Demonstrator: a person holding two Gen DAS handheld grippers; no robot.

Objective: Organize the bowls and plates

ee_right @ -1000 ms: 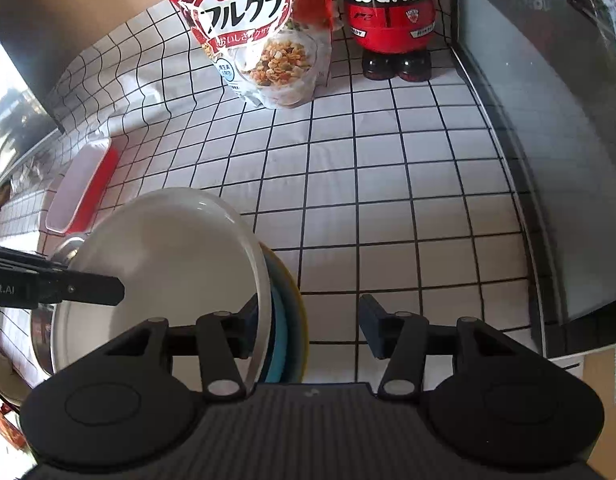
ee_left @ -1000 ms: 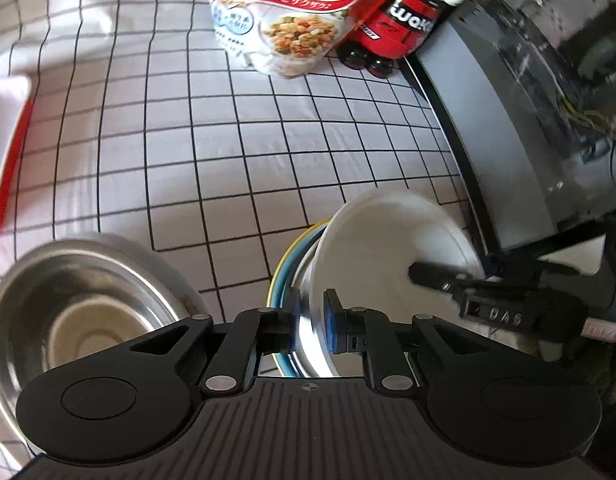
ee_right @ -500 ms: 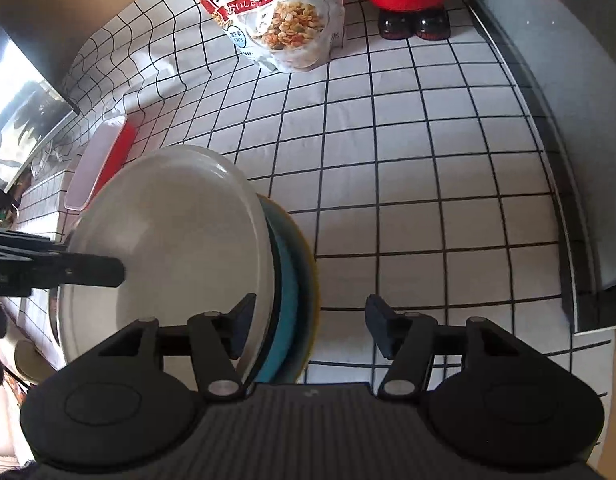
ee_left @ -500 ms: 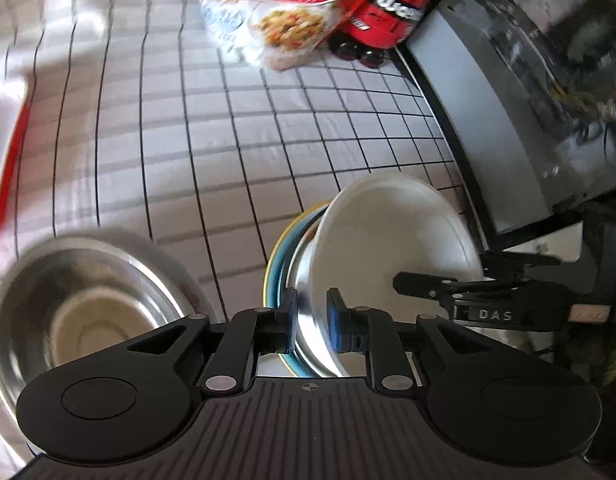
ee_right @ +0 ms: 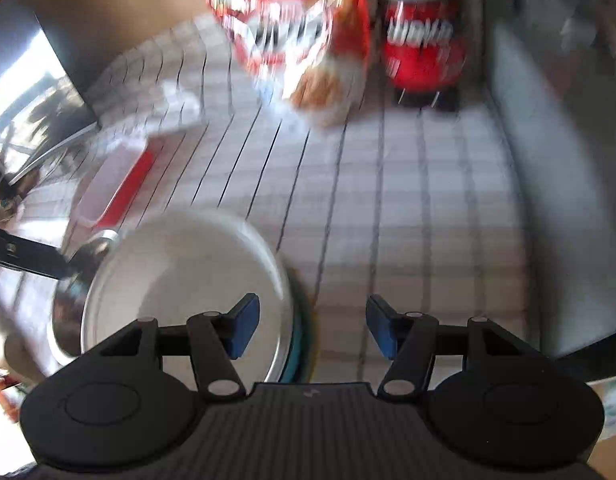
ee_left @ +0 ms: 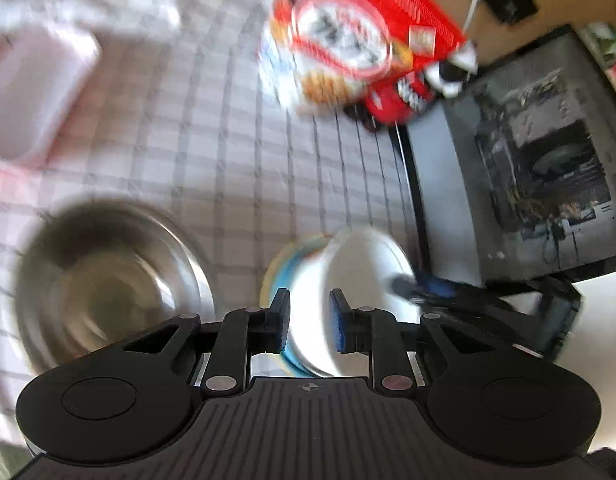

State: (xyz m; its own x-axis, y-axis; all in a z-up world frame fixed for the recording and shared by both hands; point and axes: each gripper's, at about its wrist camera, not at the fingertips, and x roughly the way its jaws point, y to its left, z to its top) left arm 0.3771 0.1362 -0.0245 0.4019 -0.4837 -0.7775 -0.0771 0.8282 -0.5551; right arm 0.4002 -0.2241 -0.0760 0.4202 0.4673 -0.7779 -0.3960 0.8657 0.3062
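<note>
A white plate (ee_left: 359, 264) lies on top of a blue plate (ee_left: 283, 280) and a yellow plate (ee_left: 271, 268) on the grid-patterned cloth. My left gripper (ee_left: 309, 300) hovers above the stack's near rim. Its jaws are opening and the pads do not touch the plate. A steel bowl (ee_left: 108, 280) sits to the left of the stack. In the right wrist view, the right gripper (ee_right: 311, 312) stands open above the white plate (ee_right: 180, 280). One finger is over that plate and the other over bare cloth. The stack's rim (ee_right: 298, 340) shows below the gap. Both views are blurred.
A red cereal bag (ee_right: 292, 40) and a red bottle (ee_right: 421, 48) stand at the back. A white and red container (ee_right: 112, 188) lies at the left. A dark glass-fronted appliance (ee_left: 527, 176) borders the cloth on the right. The steel bowl (ee_right: 80, 272) touches the stack's left side.
My left gripper let go of the white plate's rim, parted its jaws and drew up and back. The right gripper's jaws widened and it rose a little.
</note>
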